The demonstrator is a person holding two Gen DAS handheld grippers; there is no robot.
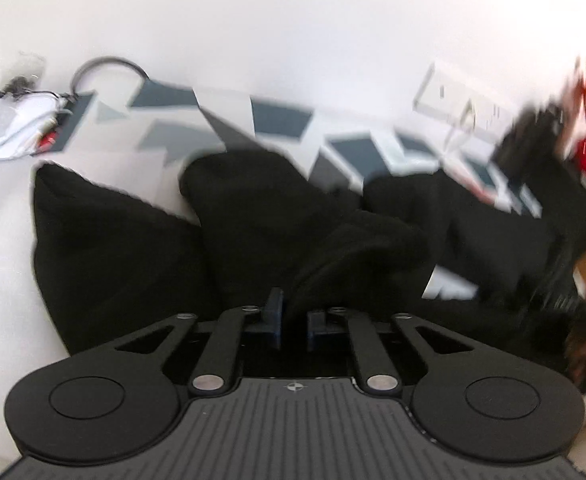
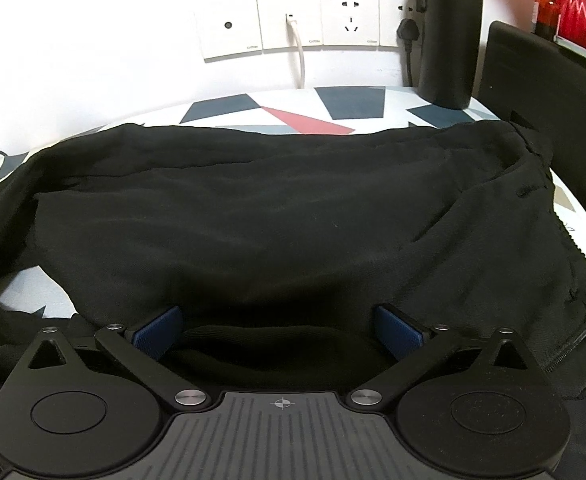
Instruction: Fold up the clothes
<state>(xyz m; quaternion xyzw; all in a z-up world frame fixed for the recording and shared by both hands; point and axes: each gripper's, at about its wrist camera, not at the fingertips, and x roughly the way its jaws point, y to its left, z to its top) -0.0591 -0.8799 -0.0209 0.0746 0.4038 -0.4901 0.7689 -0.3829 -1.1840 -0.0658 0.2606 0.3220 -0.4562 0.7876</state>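
Only the right wrist view shows the wall sockets (image 2: 289,24) and a black bottle (image 2: 449,36) behind the black garment (image 2: 277,208) spread over the patterned table (image 2: 349,104). Its right gripper (image 2: 277,330) gapes wide over the near hem. Blurred, the left gripper (image 1: 293,320) pinches a fold, jaws nearly closed.

left gripper (image 1: 293,322) pinching black garment (image 1: 133,248), patterned tabletop (image 1: 281,120)

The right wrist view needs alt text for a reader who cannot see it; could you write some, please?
The open right gripper sits at the near edge of a black garment spread over a geometric-patterned tablecloth. Behind, a black bottle stands by wall sockets.
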